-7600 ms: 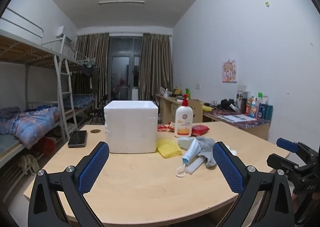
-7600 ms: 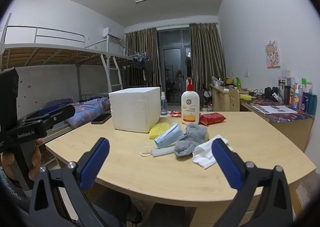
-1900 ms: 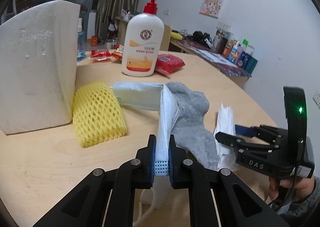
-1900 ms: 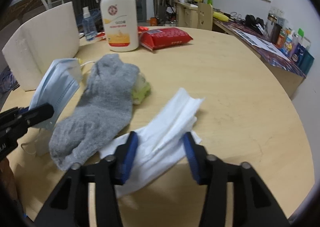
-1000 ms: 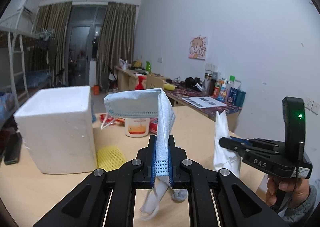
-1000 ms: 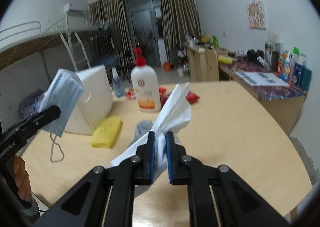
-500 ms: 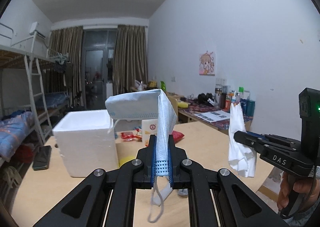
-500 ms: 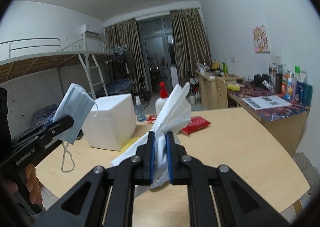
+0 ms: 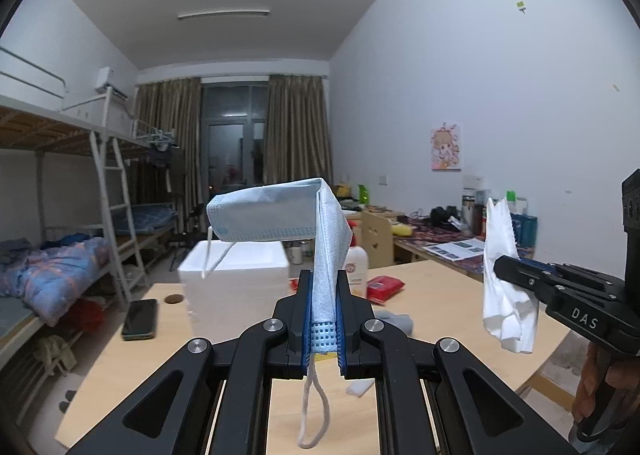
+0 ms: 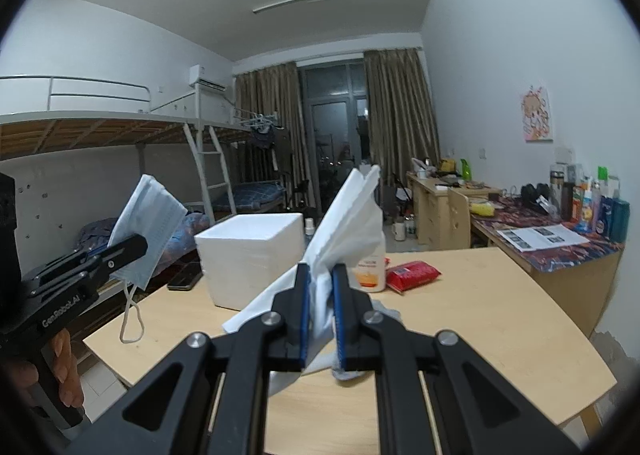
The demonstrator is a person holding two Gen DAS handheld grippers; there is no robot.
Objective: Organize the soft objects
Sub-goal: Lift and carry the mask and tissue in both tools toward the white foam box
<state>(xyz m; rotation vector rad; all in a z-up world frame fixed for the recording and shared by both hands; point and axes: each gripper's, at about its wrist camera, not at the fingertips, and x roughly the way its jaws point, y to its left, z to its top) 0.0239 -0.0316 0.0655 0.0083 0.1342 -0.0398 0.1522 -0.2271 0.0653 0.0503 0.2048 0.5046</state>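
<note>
My left gripper (image 9: 322, 315) is shut on a light blue face mask (image 9: 280, 211) and holds it high above the table; an ear loop hangs below. It also shows in the right wrist view (image 10: 150, 221). My right gripper (image 10: 319, 303) is shut on a white tissue (image 10: 348, 223), lifted above the table; the tissue also shows in the left wrist view (image 9: 502, 279). The white foam box (image 10: 254, 257) stands open-topped on the table ahead. A grey sock (image 9: 394, 321) lies on the table, partly hidden behind the fingers.
A lotion pump bottle (image 10: 370, 269) and a red packet (image 10: 412, 275) sit behind the box. A black phone (image 9: 139, 319) lies at the table's left. The wooden table (image 10: 480, 319) has a curved front edge. A bunk bed (image 9: 60, 255) stands left, a cluttered desk (image 10: 552, 239) right.
Both grippers have risen higher and drawn back with the mask and the tissue; the table and the foam box now look lower and farther away.
</note>
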